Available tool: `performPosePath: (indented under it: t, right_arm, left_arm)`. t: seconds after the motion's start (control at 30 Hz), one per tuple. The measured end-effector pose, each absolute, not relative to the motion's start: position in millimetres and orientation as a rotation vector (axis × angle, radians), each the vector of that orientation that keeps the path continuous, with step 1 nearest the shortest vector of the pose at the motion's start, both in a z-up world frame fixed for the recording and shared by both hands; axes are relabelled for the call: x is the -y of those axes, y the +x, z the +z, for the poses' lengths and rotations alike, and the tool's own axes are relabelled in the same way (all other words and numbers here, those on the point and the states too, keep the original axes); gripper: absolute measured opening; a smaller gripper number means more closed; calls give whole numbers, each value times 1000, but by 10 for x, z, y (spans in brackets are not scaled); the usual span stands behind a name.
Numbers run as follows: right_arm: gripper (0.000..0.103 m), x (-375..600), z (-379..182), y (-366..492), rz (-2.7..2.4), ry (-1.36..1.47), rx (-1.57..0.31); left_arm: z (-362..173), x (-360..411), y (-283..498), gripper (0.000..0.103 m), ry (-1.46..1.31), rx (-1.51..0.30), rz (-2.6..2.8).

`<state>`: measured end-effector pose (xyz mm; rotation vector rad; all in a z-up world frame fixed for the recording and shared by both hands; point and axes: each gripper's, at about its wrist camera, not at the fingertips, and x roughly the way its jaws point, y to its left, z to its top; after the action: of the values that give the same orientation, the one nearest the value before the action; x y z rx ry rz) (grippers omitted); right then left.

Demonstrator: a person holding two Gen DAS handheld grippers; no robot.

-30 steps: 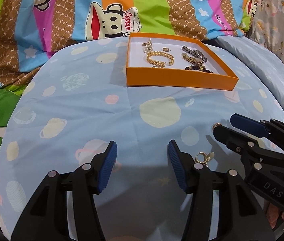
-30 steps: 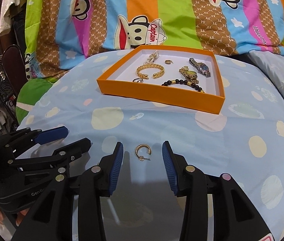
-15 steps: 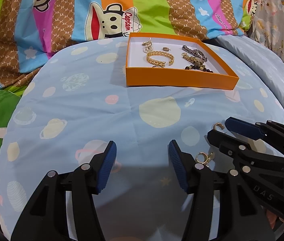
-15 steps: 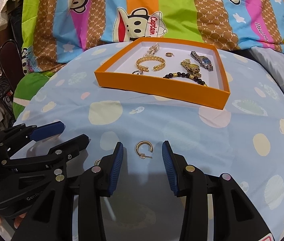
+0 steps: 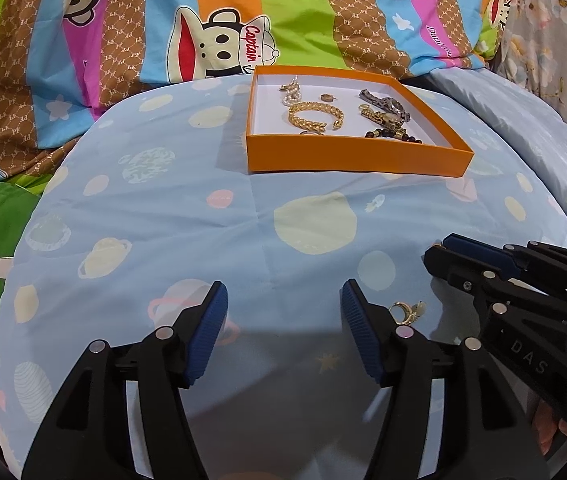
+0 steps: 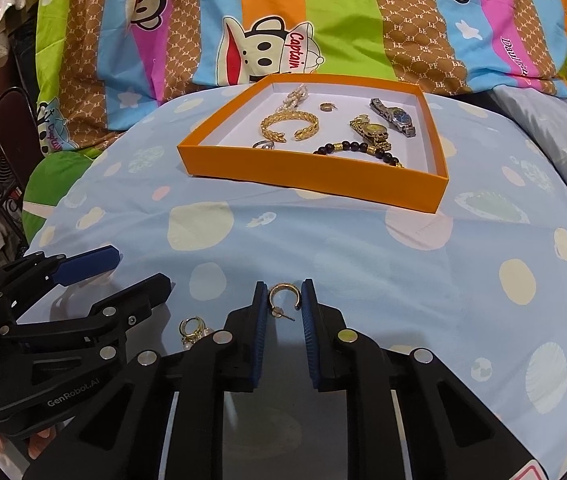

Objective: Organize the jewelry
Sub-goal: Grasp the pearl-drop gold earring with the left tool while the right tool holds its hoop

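Right gripper (image 6: 282, 312) fingers, wide a second ago, closing on hoop earring (image 6: 282, 300) short of orange box (image 6: 311, 176); pickup begun.

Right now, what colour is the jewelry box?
Orange outside, white inside; the box shows best in the right wrist view.

bright, even indoor light on my bedsheet (image 5: 187, 216); soft shadows pool near my grippers. both views stay sharp, with fisheye bending and dark vignetted corners.

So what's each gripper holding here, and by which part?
Right gripper is closing on the gold hoop earring, pads at its sides. Left gripper holds nothing.
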<state>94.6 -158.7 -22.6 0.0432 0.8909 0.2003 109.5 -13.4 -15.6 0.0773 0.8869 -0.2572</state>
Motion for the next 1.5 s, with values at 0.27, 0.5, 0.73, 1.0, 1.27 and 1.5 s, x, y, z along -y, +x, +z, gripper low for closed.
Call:
performPosePath:
  t: [0.27,0.5,0.73,1.0,1.27,1.5]
  right_arm:
    - [16,1741,-196,900,171,67,-880]
    - [16,1802,-201,893,156,81,-880]
    - [16,1797,-209,895,155,79,-882]
    - [16,1795,-212,905,156,80,-883]
    - [16,1798,-211,900,156,80,-883]
    - [16,1799,-217,904,158,79,-882]
  left_arm:
    - [-114,218,1006,58,94,-866,-319]
    - [-143,461,865,59,148,-868,-408]
    - [-179,507,902,58,160,-882,-397]
    - [-175,526,893,44,171,-872,-391]
    - [-164,536,898,26,172,-866,-396]
    - [-154,484,924,15,141,-869,-393]
